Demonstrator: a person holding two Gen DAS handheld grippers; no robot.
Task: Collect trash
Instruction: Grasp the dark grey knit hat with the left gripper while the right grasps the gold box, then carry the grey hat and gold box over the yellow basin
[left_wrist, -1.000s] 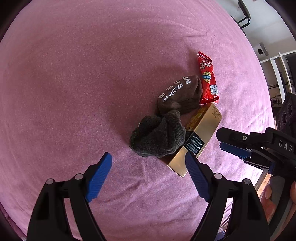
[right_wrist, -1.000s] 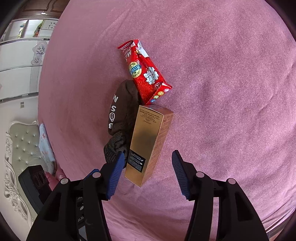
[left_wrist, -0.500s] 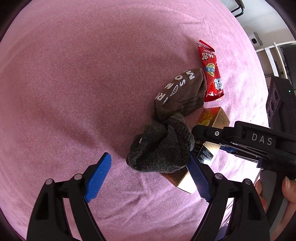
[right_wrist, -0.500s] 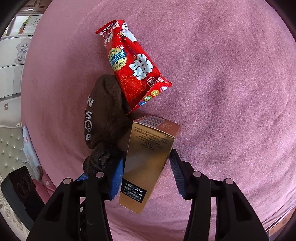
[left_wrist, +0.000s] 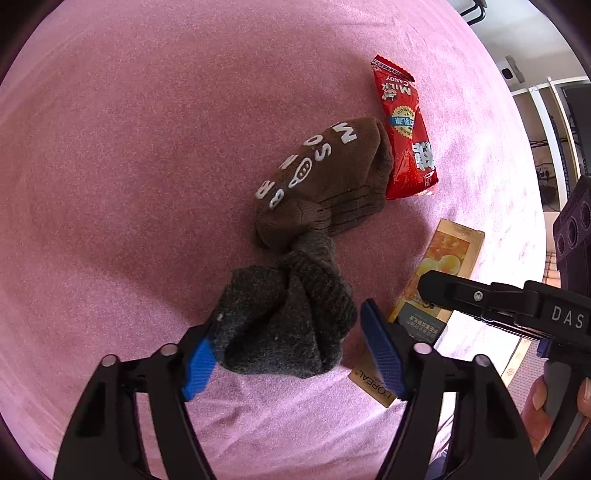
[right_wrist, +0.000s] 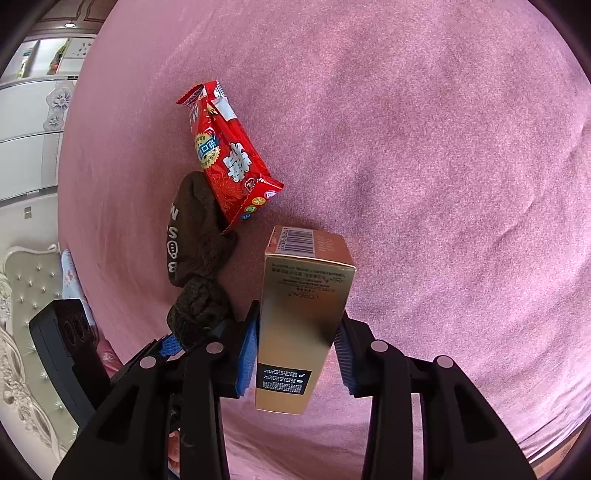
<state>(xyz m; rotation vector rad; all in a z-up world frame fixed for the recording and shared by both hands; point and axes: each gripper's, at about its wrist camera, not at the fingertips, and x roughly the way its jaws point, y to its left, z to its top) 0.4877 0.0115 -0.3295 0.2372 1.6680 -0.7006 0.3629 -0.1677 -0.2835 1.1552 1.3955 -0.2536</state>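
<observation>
A gold carton (right_wrist: 303, 317) sits between the pads of my right gripper (right_wrist: 297, 350), which is shut on it; the carton also shows in the left wrist view (left_wrist: 439, 280). My left gripper (left_wrist: 288, 354) stands open around the grey cuff of a brown sock (left_wrist: 291, 325), its left pad touching the cuff and its right pad just clear of it. The sock's brown foot (left_wrist: 325, 177) carries white letters. A red milk candy wrapper (left_wrist: 404, 129) lies beside the sock's toe; it also shows in the right wrist view (right_wrist: 229, 162).
Everything lies on a pink bedspread (left_wrist: 147, 147). White furniture (right_wrist: 33, 122) stands beyond the bed's edge, and a tufted headboard (right_wrist: 22, 314) shows at the lower left.
My right gripper has closed on the gold carton and drawn it away from the sock. My left gripper has moved forward until its pads flank the grey cuff.
</observation>
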